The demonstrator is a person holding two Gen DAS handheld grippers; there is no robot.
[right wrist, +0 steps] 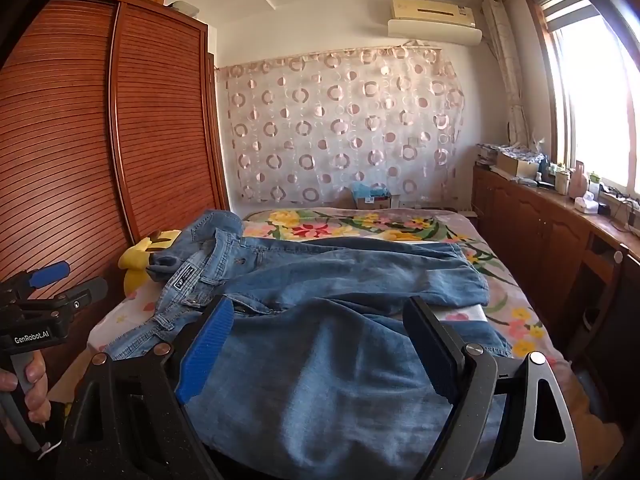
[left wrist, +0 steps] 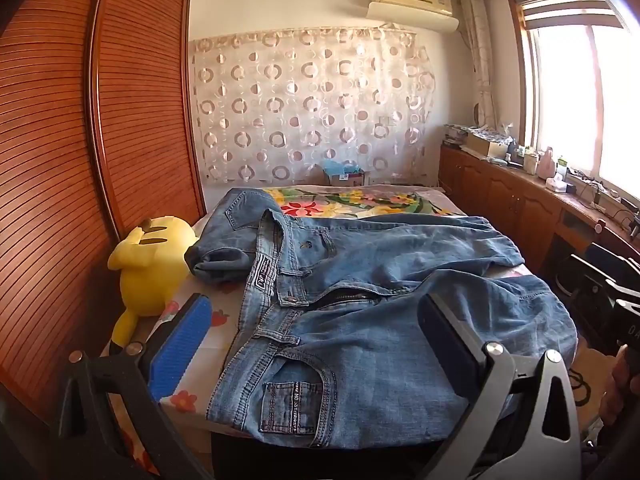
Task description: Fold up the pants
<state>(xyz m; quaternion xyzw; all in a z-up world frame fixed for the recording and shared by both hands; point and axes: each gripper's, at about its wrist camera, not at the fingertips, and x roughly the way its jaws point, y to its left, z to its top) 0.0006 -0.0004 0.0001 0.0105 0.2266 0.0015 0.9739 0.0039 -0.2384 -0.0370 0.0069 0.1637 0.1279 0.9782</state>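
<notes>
Blue denim pants (left wrist: 360,304) lie spread and rumpled on the near end of a bed, waistband to the left, zipper undone, both legs running off to the right. My left gripper (left wrist: 316,332) hovers open above the waistband and front pocket, nothing between its blue pads. In the right wrist view the same pants (right wrist: 320,320) fill the foreground. My right gripper (right wrist: 320,344) stands open above the near leg, empty. The left gripper (right wrist: 64,284) shows at that view's left edge, held by a hand (right wrist: 28,384).
The bed has a floral sheet (left wrist: 360,200). A yellow plush toy (left wrist: 152,264) sits at the bed's left edge against a slatted wooden wardrobe (left wrist: 100,120). Low wooden cabinets (left wrist: 520,200) with clutter run along the right under a window. A patterned curtain (left wrist: 312,104) hangs behind.
</notes>
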